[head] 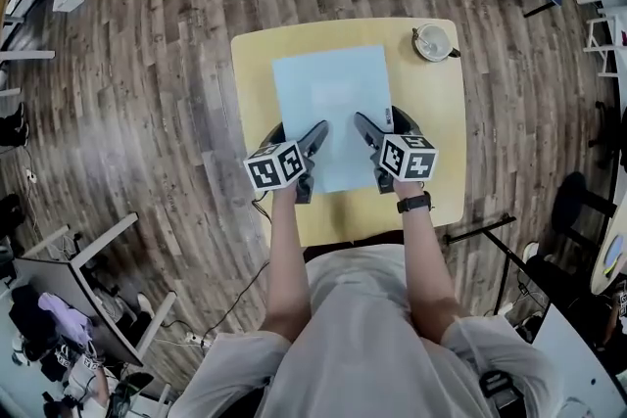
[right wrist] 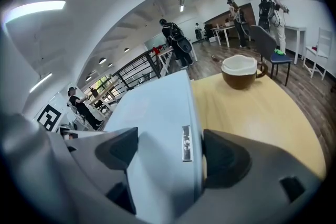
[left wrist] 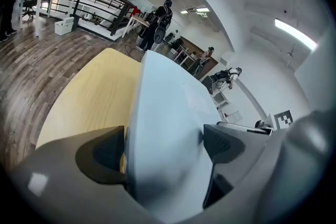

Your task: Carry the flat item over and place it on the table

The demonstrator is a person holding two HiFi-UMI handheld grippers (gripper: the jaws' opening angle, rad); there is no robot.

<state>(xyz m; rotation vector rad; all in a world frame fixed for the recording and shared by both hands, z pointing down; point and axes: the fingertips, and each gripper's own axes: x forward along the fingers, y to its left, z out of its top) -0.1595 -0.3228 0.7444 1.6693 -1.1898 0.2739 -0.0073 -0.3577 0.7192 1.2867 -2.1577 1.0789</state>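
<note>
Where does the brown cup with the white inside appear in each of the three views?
Head view: brown cup at the yellow table's far right corner.
Left gripper view: not in it.
Right gripper view: upper right.
Shared landmark: the pale blue flat board, in all views.

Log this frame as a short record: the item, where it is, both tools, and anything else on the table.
item: light-blue flat item
place: over the yellow table, contact unclear
left tool: shut on its near left corner
right tool: shut on its near right corner
other: cup at the far right corner
</note>
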